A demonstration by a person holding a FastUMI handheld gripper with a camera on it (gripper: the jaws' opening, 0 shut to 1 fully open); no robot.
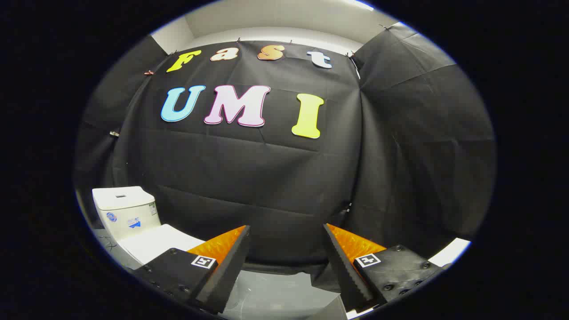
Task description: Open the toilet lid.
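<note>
Gripper [286, 249]: fingers spread, holding nothing, aimed at the cloth wall. Toilet [129, 218]: off to the fingers' left, tank behind, lid [155, 246] down. Progress: none visible; approach and lift remain.

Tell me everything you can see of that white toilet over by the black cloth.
The toilet is white and glossy, like ceramic. Its boxy tank stands upright against the cloth wall, with a button panel on top and small stickers on the front. The flat lid lies shut in front of it. It sits beyond the left finger, partly hidden by it. The gripper is open and touches nothing.
</note>
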